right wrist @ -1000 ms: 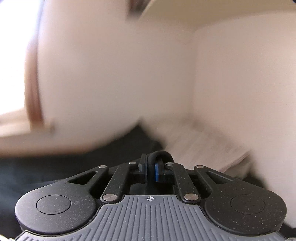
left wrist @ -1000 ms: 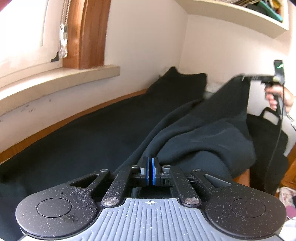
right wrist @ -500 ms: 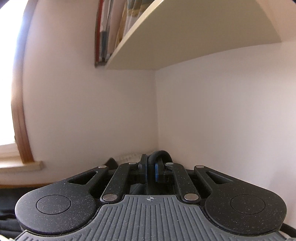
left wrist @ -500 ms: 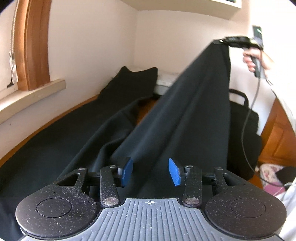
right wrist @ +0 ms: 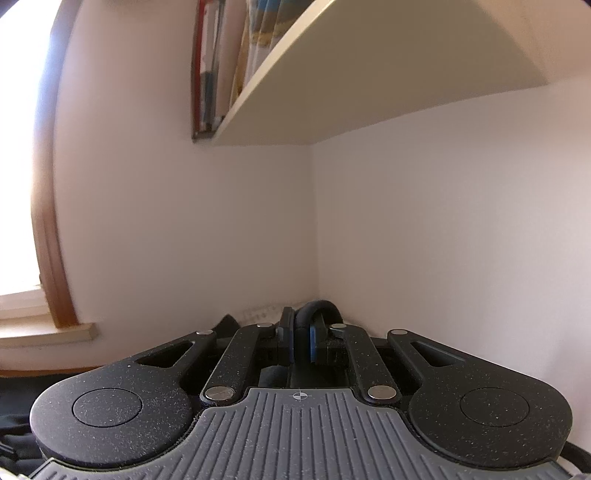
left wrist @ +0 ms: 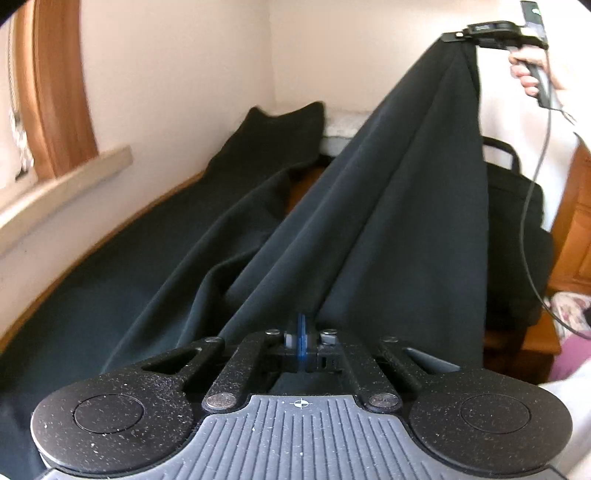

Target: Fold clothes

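Observation:
A dark, near-black garment [left wrist: 388, 221] lies along a wooden surface and rises in a taut sheet to the upper right. My left gripper [left wrist: 302, 332] sits at the sheet's lower end, its jaws closing tight, blue pads together, on a fold whose creases fan out from them. In the left wrist view my right gripper [left wrist: 453, 36] is held high by a hand [left wrist: 528, 70] and is shut on the garment's top edge. The right wrist view shows that right gripper [right wrist: 302, 339] pinching a rolled dark edge [right wrist: 318, 308]; the cloth hanging below it is hidden.
A window sill [left wrist: 66, 184] and a wooden frame [left wrist: 59, 92] run along the left wall. A black bag [left wrist: 517, 221] stands behind the lifted cloth, with wooden furniture [left wrist: 576, 221] beyond. A cable [left wrist: 528, 206] hangs from the right gripper. A shelf with books [right wrist: 332, 92] is overhead.
My left jaws opened around the cloth, then closed on it. The right gripper rose and pulled the garment from a slumped heap into a taut sheet.

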`<action>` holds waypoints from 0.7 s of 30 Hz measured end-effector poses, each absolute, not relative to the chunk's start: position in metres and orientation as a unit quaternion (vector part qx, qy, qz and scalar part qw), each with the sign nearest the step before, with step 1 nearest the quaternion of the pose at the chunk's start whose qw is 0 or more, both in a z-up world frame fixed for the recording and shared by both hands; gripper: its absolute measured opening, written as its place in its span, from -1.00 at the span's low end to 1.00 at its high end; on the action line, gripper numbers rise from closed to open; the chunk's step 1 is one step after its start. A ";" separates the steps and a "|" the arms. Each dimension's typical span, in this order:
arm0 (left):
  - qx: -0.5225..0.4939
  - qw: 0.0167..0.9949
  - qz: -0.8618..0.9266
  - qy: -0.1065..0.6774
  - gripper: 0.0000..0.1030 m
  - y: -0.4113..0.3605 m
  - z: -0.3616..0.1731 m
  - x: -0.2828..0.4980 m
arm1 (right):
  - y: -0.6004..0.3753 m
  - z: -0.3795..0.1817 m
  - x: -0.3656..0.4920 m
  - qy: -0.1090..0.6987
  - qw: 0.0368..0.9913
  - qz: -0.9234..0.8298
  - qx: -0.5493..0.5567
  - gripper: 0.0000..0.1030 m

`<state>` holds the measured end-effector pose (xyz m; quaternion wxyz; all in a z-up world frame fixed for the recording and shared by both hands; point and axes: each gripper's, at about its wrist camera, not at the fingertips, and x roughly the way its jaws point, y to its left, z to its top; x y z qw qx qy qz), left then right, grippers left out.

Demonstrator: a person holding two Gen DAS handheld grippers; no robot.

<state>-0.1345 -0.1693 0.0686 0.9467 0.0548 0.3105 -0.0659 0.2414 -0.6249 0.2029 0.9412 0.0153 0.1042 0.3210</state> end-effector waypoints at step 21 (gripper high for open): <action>0.045 0.942 -0.030 0.330 -0.04 -0.162 0.062 -0.172 | -0.633 0.234 0.205 0.082 0.938 0.336 0.016 -0.83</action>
